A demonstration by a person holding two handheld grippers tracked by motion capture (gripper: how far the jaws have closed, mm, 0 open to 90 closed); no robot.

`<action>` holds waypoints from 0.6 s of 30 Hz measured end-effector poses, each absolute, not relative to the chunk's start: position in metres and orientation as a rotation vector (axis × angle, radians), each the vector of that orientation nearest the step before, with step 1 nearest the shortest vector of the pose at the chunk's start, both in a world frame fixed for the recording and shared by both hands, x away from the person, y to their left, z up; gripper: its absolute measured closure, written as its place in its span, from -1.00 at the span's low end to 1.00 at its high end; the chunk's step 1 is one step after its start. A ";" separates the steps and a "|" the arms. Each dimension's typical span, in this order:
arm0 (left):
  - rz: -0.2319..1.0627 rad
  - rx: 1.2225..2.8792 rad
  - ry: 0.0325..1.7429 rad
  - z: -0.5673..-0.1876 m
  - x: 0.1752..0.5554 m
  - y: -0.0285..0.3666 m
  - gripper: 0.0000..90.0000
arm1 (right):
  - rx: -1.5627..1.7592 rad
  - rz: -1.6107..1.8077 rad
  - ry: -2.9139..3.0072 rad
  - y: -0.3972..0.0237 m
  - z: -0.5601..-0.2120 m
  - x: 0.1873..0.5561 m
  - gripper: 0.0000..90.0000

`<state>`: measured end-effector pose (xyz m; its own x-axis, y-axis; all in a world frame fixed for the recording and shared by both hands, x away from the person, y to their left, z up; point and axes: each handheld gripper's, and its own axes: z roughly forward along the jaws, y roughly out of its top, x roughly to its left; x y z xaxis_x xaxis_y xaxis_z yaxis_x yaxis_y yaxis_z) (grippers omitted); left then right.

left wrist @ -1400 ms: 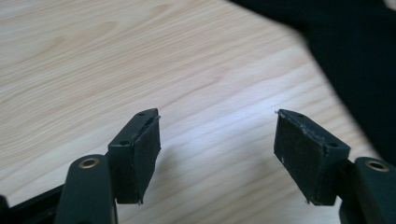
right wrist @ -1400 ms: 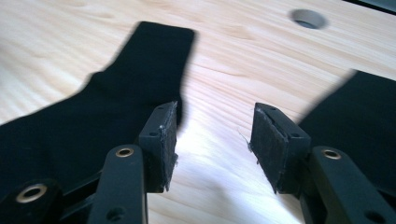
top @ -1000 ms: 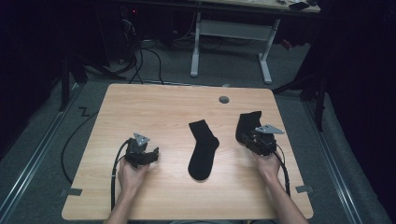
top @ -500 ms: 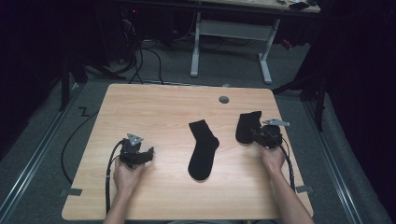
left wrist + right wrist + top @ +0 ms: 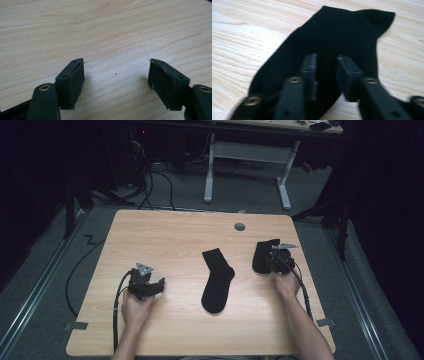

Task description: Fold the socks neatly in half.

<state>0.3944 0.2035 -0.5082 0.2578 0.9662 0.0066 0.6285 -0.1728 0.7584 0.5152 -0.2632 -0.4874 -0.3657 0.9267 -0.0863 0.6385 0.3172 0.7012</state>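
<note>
Two black socks lie flat on the wooden table (image 5: 175, 235). One sock (image 5: 218, 280) is in the middle. The other sock (image 5: 262, 251) is at the right, broad and dark in the right gripper view (image 5: 342, 32). My right gripper (image 5: 270, 262) rests on that right sock. Its jaws (image 5: 327, 72) have just been closing and stand a narrow gap apart, with the sock's fabric under and between them; the picture is blurred. My left gripper (image 5: 159, 285) sits at the left, apart from both socks. Its jaws (image 5: 116, 82) are wide open over bare wood.
A small grey round cap (image 5: 240, 226) is set into the table near its far edge. Cables (image 5: 117, 305) trail from both grippers toward the near edge. A white desk frame (image 5: 245, 155) and floor cables stand beyond the table.
My right gripper has slid away from me onto the right sock and its jaws have narrowed. The left hand has barely shifted. Both socks lie as before.
</note>
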 end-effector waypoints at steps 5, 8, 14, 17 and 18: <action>0.672 1.887 1.447 -0.508 0.394 0.203 -0.34 | 1.322 0.762 2.152 -0.259 -0.485 0.514 0.96; 0.672 1.887 1.448 -0.508 0.394 0.203 -0.34 | 1.291 0.780 2.160 -0.258 -0.480 0.510 0.98; 0.672 1.887 1.448 -0.508 0.394 0.203 -0.34 | 1.223 0.866 2.139 -0.259 -0.460 0.498 0.98; 0.672 1.887 1.448 -0.508 0.394 0.203 -0.34 | 1.216 0.913 2.129 -0.260 -0.451 0.494 0.98; 0.672 1.886 1.448 -0.508 0.394 0.203 -0.34 | 1.209 0.924 2.126 -0.260 -0.449 0.493 0.98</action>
